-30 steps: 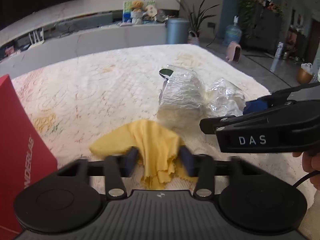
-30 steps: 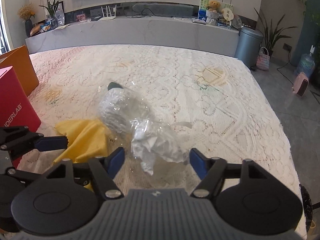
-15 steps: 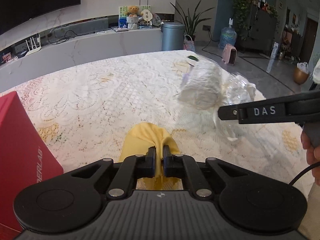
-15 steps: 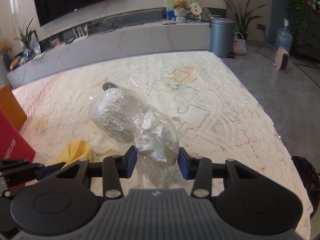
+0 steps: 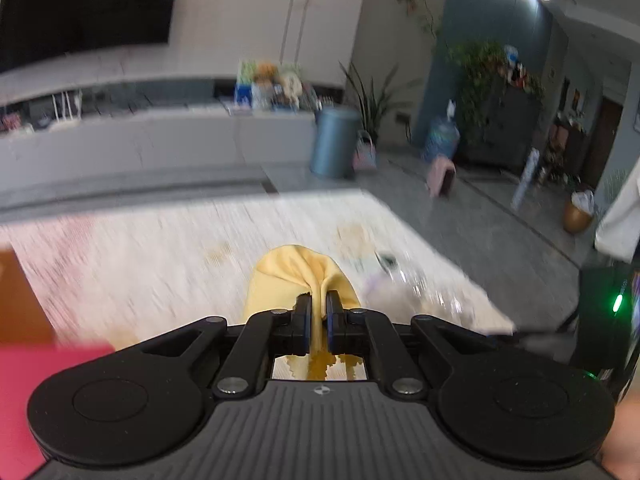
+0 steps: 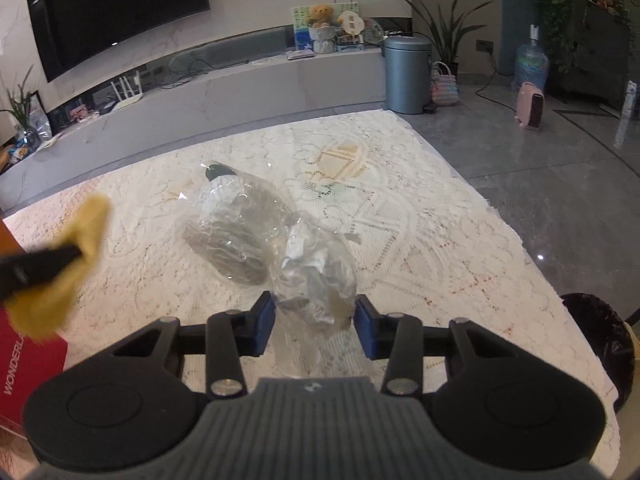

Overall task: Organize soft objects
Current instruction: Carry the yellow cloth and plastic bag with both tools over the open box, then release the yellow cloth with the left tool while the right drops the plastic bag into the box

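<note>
Lifted off the lace-covered surface (image 6: 400, 208) since a second ago, the yellow cloth (image 5: 298, 276) hangs pinched in the left gripper (image 5: 319, 316)'s fingers; the right gripper (image 6: 314, 322)'s fingers clamp the clear plastic bag (image 6: 312, 276).

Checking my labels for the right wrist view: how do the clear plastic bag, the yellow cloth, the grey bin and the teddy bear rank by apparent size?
1. clear plastic bag
2. yellow cloth, blurred and near the camera, so unsure
3. grey bin
4. teddy bear
</note>
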